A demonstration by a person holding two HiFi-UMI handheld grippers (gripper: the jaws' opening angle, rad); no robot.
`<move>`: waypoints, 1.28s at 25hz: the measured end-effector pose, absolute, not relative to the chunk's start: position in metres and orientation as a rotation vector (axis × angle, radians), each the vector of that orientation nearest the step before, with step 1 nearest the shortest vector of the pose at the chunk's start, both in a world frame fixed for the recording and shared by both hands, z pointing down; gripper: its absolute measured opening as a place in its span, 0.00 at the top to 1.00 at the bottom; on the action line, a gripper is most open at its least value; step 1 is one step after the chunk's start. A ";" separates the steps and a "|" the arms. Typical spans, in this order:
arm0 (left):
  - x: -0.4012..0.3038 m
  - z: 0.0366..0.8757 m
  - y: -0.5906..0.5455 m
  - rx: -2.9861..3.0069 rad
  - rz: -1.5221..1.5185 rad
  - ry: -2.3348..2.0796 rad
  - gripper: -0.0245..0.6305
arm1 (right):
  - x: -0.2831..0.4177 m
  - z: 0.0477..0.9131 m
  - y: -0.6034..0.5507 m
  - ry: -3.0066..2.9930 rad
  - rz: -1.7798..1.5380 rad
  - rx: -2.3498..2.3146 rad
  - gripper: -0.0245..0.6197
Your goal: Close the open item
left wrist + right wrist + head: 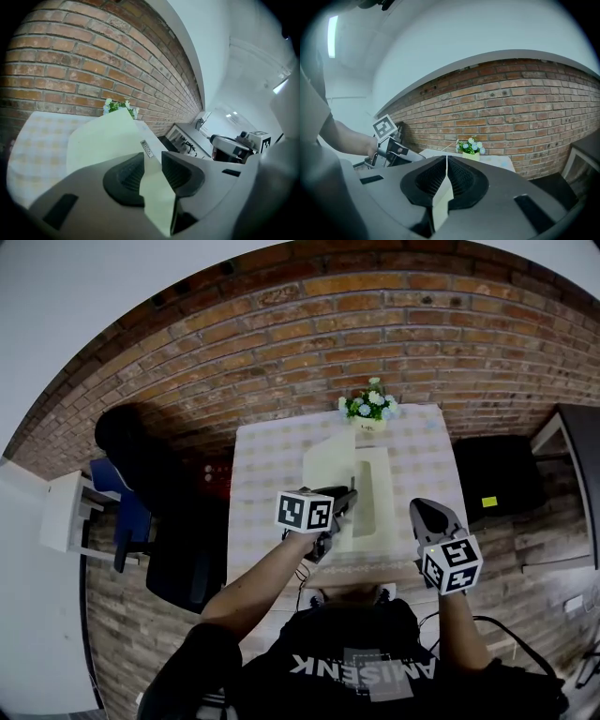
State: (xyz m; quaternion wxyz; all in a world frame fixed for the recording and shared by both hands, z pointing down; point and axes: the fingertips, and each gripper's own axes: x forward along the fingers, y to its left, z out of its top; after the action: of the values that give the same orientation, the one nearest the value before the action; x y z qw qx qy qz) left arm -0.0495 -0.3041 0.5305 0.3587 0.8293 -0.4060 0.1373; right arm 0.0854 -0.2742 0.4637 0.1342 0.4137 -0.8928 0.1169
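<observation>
- Where the checked table [272, 465] runs out toward the brick wall, the pale cream case [371, 512] lies open at mid-table.
- Lid [328, 463]: raised along the case's left side, plain and flat, with a small grey label [146, 149] near one edge.
- Left gripper [349, 495]: at the case's near left, jaws wide apart, lid edge in the gap, pads not clamping it.
- Right gripper [424, 510]: jaws together, empty, just right of the case by the table's front edge.
</observation>
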 end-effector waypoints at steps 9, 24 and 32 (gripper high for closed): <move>-0.017 0.552 -0.312 2.195 0.396 -0.921 0.77 | 0.112 0.483 -0.267 -2.520 0.405 1.279 0.90; 0.017 0.593 -0.319 2.215 0.381 -0.773 0.78 | 0.115 0.522 -0.264 -2.471 0.519 1.309 0.90; 0.009 0.622 -0.325 2.199 0.424 -0.775 0.78 | 0.083 0.561 -0.261 -2.458 0.551 1.211 0.90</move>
State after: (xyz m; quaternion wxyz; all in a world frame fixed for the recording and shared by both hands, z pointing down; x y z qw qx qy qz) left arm 0.0091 -0.3247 0.6223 0.3762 0.8597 -0.3031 0.1657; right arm 0.0828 -0.2615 0.5605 0.1725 0.4267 -0.8663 0.1943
